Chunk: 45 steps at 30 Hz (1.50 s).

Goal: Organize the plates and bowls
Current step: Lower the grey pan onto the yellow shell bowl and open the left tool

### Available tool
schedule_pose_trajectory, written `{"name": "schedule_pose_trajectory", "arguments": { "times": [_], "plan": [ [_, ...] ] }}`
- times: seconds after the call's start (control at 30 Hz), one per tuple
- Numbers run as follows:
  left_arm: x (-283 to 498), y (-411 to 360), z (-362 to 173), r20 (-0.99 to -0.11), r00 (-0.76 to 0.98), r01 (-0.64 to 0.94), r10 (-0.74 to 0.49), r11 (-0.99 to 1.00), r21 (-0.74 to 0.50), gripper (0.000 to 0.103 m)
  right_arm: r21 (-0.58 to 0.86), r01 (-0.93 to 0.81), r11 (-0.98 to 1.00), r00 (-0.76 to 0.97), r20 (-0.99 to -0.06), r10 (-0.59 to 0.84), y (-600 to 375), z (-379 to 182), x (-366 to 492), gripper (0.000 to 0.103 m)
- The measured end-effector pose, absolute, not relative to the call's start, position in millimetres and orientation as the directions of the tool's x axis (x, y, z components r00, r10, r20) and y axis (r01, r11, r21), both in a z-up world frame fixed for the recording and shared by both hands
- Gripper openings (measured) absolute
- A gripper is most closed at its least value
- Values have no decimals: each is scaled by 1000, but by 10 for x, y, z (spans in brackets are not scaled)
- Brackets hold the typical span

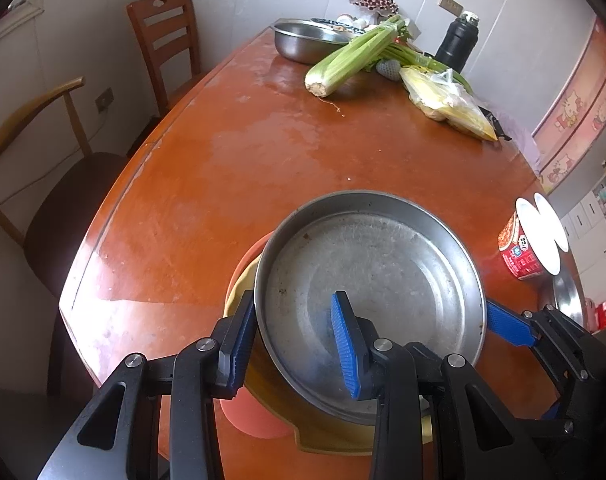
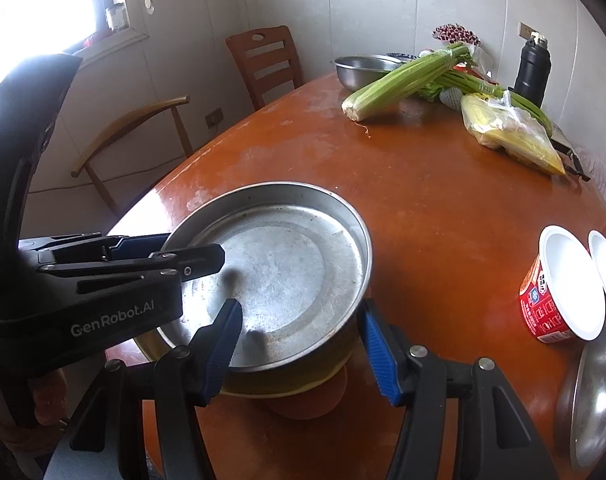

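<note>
Steel pan [image 1: 367, 280] sits atop the yellow dish [image 2: 323, 376]. My left gripper [image 1: 295, 344] is clamped on its near rim; my right gripper [image 2: 299, 348] straddles the opposite rim, pads apart. I should lower it level, then release both.

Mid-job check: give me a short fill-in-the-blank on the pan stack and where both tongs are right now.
1. The steel pan sits on top of a ____ dish.
2. The left tongs are clamped on the pan's ____.
3. The right tongs straddle the pan's rim, one finger inside and one ____ it.
4. The celery bunch leans on a steel ____ at the far end of the table.

Missing words: yellow; rim; outside; bowl
</note>
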<state>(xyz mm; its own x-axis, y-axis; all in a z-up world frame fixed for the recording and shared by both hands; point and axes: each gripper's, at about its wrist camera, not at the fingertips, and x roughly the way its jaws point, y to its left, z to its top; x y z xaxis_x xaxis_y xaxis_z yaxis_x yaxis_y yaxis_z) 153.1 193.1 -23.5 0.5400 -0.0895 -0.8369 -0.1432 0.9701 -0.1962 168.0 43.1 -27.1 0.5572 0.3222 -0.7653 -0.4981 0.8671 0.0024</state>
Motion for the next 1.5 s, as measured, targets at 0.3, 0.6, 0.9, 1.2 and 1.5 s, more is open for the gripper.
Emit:
{"name": "schedule_pose_trajectory", "arguments": {
  "times": [0.3, 0.6, 0.9, 1.2, 1.5],
  "plan": [
    [1511, 1965, -233, -833, 544, -143, -99, 968, -208, 37, -14, -509, 861, 568, -756, 324, 458, -295, 1647, 60],
    [1512, 1992, -223, -833, 541, -147, -112, 963, -225, 39, 16, -519, 855, 553, -756, 350, 404, -283, 1666, 60],
    [1448, 2076, -126, -816, 566, -152, -119, 958, -245, 39, 45, -507, 861, 567, -735, 372, 287, -183, 1684, 60],
    [1376, 2276, -110, -812, 572, -210, -115, 937, -281, 48, 133, -435, 890, 582, -713, 391, -82, -60, 1778, 64],
    [1436, 2272, -339, -835, 509, -214, -208, 909, -357, 49, 273, -387, 881, 474, -761, 444, -210, -253, 1948, 64]
  ]
}}
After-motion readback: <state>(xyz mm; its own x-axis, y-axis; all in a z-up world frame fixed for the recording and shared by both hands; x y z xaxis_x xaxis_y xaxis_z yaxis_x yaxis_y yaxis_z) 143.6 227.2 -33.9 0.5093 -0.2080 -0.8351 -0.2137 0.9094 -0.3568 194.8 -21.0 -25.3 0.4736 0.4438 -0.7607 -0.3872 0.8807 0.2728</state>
